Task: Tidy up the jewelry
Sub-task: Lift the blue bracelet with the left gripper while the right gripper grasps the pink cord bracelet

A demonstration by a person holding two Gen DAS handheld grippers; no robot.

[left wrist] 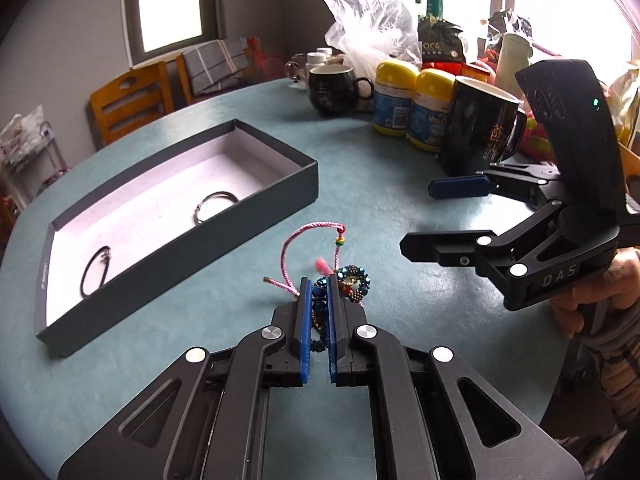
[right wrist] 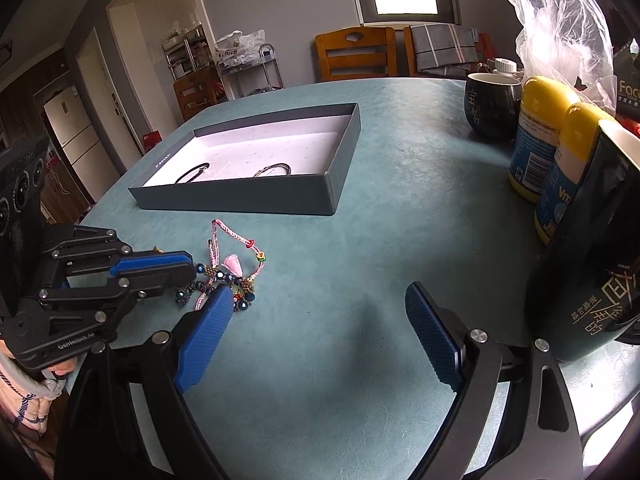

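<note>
My left gripper (left wrist: 319, 282) is shut on a blue beaded bracelet (left wrist: 352, 282) on the teal table; it also shows in the right wrist view (right wrist: 192, 270). A pink cord bracelet (left wrist: 298, 240) with a tassel lies tangled against the beads, seen too in the right wrist view (right wrist: 224, 236). A dark open box (left wrist: 276, 196) with a white floor holds a black cord loop (left wrist: 96, 270) and a metal ring bracelet (left wrist: 216, 204). My right gripper (left wrist: 416, 216) is open and empty to the right of the jewelry; in its own view (right wrist: 316, 300) it hovers over bare table.
Two dark mugs (left wrist: 476, 128) (left wrist: 330, 86), two yellow-capped bottles (left wrist: 430, 108), a plastic bag (left wrist: 372, 24) and packets crowd the table's far right. Wooden chairs (left wrist: 128, 100) stand behind the table. The box also shows in the right wrist view (right wrist: 340, 160).
</note>
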